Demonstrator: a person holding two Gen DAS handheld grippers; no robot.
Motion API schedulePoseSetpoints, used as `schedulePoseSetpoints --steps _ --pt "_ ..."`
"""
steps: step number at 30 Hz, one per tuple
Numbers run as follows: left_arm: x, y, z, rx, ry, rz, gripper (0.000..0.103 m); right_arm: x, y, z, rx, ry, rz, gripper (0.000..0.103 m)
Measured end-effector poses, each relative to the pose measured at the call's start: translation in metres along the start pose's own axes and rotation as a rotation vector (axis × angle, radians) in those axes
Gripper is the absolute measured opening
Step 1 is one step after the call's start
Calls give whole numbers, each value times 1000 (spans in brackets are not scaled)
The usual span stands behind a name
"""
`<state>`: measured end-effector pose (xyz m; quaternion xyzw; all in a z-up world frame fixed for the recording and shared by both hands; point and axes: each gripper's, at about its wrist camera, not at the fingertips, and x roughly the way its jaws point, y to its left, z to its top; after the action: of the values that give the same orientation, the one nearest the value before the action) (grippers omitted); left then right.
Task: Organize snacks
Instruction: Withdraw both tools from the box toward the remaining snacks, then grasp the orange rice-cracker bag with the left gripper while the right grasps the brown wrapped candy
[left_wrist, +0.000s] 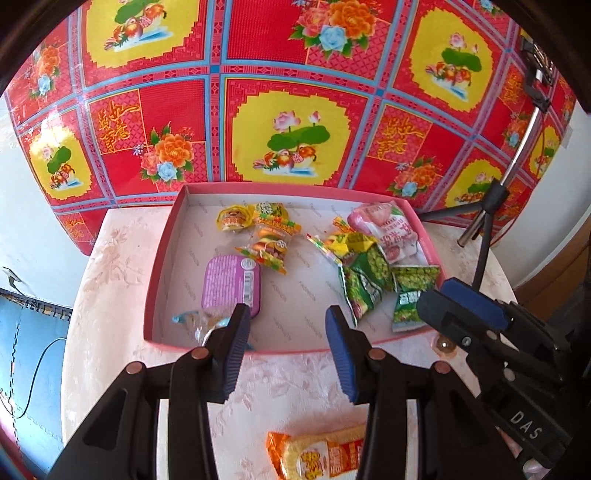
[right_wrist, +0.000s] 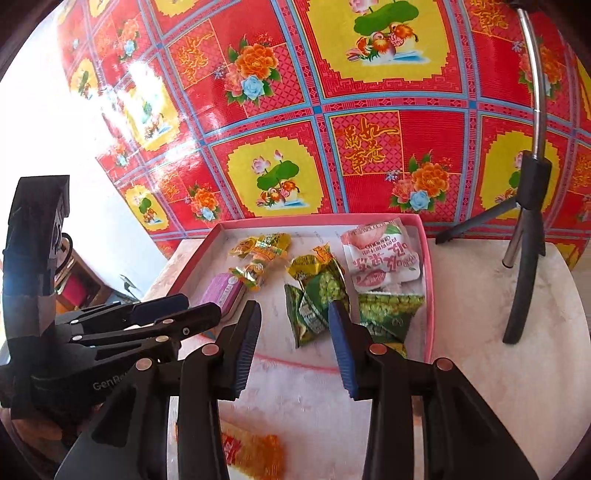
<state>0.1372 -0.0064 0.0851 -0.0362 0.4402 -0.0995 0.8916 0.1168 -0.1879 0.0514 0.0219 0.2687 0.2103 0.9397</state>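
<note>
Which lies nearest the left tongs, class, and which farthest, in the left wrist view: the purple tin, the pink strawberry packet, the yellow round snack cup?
1. Purple tin: just beyond the left tongs, at the box's near left.
2. Yellow round snack cup: far left of the box.
3. Pink strawberry packet: far right corner.

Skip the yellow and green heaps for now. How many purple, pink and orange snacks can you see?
Purple: 1, tin
Pink: 1, pink packet
Orange: 1, orange packet, on the table, outside the tray
Total: 3
</note>
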Motion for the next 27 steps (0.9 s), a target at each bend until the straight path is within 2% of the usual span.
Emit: schedulePoseSetpoints --steps 16,27 --pt "-23 -7 -32 28 30 -32 44 -29 -7 -37 2 39 -16 40" --pt "-14 -3 -48 23 68 -17 44 -31 -6 -70 0 120 4 40"
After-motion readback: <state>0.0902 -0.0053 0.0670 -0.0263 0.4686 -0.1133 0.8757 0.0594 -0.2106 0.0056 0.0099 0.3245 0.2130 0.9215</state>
